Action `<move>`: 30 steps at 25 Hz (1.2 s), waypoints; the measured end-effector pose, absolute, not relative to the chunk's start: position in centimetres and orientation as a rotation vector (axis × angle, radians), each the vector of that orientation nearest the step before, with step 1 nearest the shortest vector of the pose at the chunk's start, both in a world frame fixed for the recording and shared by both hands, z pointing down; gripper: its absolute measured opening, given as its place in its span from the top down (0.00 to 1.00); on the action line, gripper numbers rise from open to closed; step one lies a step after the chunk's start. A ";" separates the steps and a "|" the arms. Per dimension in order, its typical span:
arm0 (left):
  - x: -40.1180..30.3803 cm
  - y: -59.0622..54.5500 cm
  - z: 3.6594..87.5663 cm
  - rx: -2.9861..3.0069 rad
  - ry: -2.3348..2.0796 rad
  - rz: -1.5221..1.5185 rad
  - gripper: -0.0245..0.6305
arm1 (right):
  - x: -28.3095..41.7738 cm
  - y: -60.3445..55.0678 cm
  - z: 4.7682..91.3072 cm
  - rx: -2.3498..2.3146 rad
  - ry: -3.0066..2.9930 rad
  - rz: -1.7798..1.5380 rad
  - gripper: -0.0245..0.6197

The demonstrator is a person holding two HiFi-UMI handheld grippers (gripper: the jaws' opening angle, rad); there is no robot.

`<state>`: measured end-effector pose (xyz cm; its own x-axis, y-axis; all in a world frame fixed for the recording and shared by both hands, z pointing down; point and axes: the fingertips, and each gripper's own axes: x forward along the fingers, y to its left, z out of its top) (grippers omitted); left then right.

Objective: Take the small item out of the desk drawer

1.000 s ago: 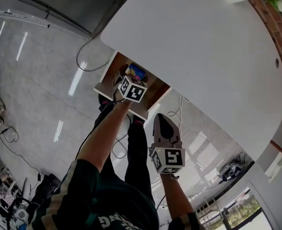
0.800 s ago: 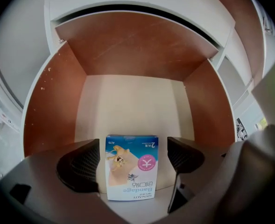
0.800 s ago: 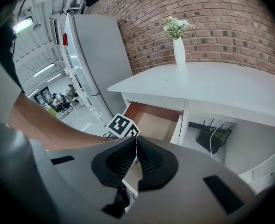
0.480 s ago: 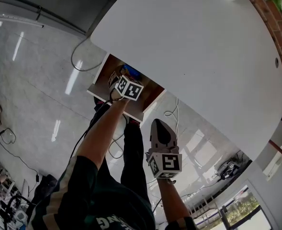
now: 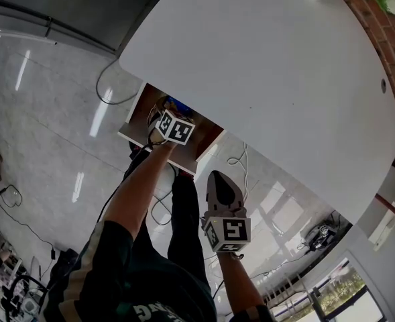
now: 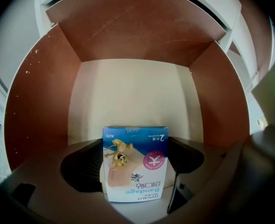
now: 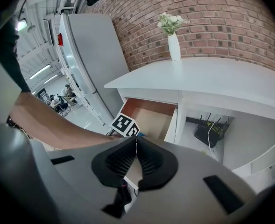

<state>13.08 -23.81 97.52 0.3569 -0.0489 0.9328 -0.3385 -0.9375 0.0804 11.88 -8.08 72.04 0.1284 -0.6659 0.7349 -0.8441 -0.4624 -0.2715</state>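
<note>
Box [image 6: 135, 157] is standing upright between the jaws of the left gripper [image 6: 134, 170], which are clamping its sides inside the open drawer [image 6: 128, 92] (long axis running up, across the jaws). Right gripper [image 7: 136, 149] is hanging well outside, jaws pressed together, empty.

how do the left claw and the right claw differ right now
The left claw is closed on a blue bandage box; the right claw is shut with nothing in it. The left claw reaches into the open drawer; the right claw hangs outside it, in front of the white desk. Both have dark pads.
</note>
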 end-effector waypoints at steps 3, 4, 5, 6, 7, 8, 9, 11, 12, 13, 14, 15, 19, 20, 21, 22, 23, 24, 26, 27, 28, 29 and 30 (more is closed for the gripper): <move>13.0 -23.8 97.2 2.364 -0.331 1.615 0.29 | 11.7 -8.1 72.0 2.206 -1.499 1.251 0.92; 13.0 -23.9 97.0 2.370 -0.331 1.611 0.29 | 11.8 -8.2 71.9 2.209 -1.499 1.254 0.92; 13.1 -23.9 96.7 2.377 -0.333 1.603 0.29 | 11.8 -8.3 71.8 2.210 -1.502 1.253 0.92; 13.2 -23.9 96.3 2.384 -0.335 1.592 0.29 | 11.7 -8.4 71.7 2.208 -1.508 1.249 0.92; 13.2 -23.9 95.9 2.393 -0.335 1.581 0.29 | 11.6 -8.6 71.6 2.205 -1.515 1.243 0.92; 13.3 -23.7 95.4 2.404 -0.333 1.571 0.29 | 11.5 -8.7 71.5 2.202 -1.521 1.240 0.92; 13.2 -23.6 94.9 2.416 -0.328 1.563 0.29 | 11.3 -8.8 71.3 2.200 -1.524 1.241 0.92; 13.0 -23.3 93.8 2.439 -0.320 1.547 0.29 | 11.0 -8.9 70.9 2.194 -1.526 1.244 0.92; 12.9 -23.2 93.3 2.446 -0.320 1.536 0.29 | 10.9 -8.9 70.8 2.184 -1.528 1.238 0.92; 12.7 -23.3 92.8 2.453 -0.324 1.524 0.29 | 10.7 -9.0 70.7 2.176 -1.532 1.234 0.92; 12.6 -23.5 92.2 2.462 -0.331 1.514 0.29 | 10.5 -9.1 70.5 2.175 -1.537 1.233 0.92; 12.4 -23.8 91.6 2.474 -0.340 1.504 0.29 | 10.3 -9.3 70.3 2.175 -1.544 1.234 0.92; 12.0 -24.5 89.0 2.505 -0.366 1.451 0.29 | 9.9 -9.2 69.5 2.148 -1.572 1.199 0.92; 11.8 -24.5 88.3 2.508 -0.370 1.438 0.29 | 10.0 -9.2 69.3 2.149 -1.572 1.193 0.92; 11.5 -24.6 87.6 2.512 -0.377 1.426 0.29 | 10.0 -9.2 68.9 2.150 -1.573 1.187 0.92; 11.1 -24.7 86.8 2.515 -0.385 1.414 0.29 | 10.0 -9.2 68.5 2.150 -1.577 1.182 0.92; 10.7 -24.8 86.0 2.520 -0.394 1.404 0.29 | 10.0 -9.3 68.1 2.154 -1.579 1.177 0.92; 10.4 -24.8 85.1 2.527 -0.400 1.394 0.29 | 10.3 -9.3 67.6 2.162 -1.578 1.171 0.92; 10.0 -24.5 83.3 2.541 -0.396 1.377 0.29 | 10.7 -9.1 66.7 2.175 -1.574 1.158 0.92; 9.7 -24.3 82.4 2.548 -0.393 1.373 0.29 | 10.8 -9.0 66.2 2.176 -1.578 1.151 0.92; 9.4 -24.1 81.5 2.555 -0.392 1.370 0.29 | 10.9 -9.0 65.7 2.173 -1.582 1.141 0.92; 9.1 -24.0 80.6 2.564 -0.393 1.365 0.29 | 11.1 -9.0 65.4 2.172 -1.585 1.125 0.92; 8.9 -23.9 79.6 2.576 -0.394 1.360 0.29 | 11.4 -9.1 65.0 2.178 -1.586 1.110 0.92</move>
